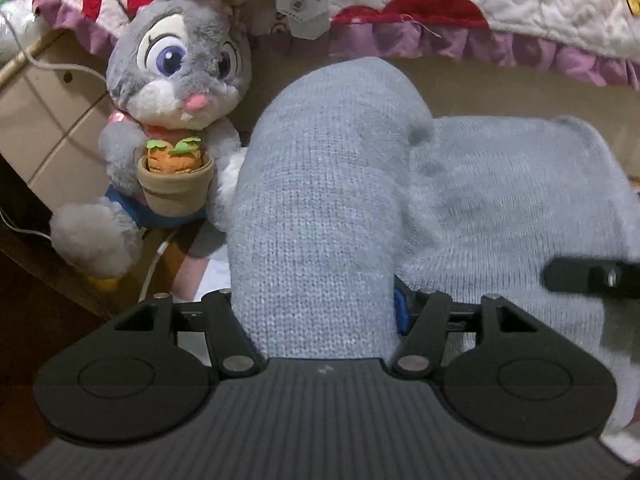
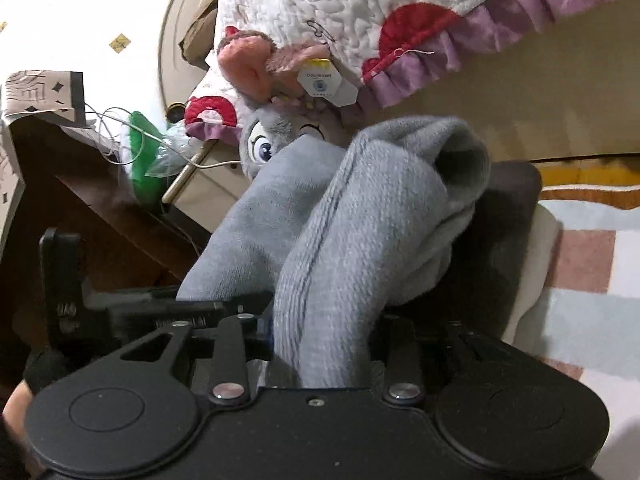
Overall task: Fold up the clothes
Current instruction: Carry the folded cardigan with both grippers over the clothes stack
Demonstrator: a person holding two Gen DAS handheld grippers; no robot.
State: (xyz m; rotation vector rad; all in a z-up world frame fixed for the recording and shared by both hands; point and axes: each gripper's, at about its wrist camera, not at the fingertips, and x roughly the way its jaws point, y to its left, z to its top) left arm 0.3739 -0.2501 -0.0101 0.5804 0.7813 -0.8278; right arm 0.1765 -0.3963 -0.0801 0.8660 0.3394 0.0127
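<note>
A light blue-grey knit garment (image 1: 320, 200) fills the middle of the left wrist view. One thick fold of it runs up from between my left gripper's (image 1: 316, 304) jaws, which are shut on it with the fingertips hidden under the cloth. Another fold bulges to the right. In the right wrist view the same knit garment (image 2: 340, 240) is bunched and rises from my right gripper (image 2: 324, 328), also shut on it. A black part of the other gripper (image 1: 592, 276) shows at the right edge, against the cloth.
A grey plush rabbit (image 1: 172, 92) holding a carrot pot sits just left of the garment. A white quilt with purple ruffle (image 1: 520, 4) hangs behind. A white cable (image 1: 156, 264) and wooden furniture (image 2: 100, 208) lie left. A patterned rug (image 2: 592, 280) lies to the right.
</note>
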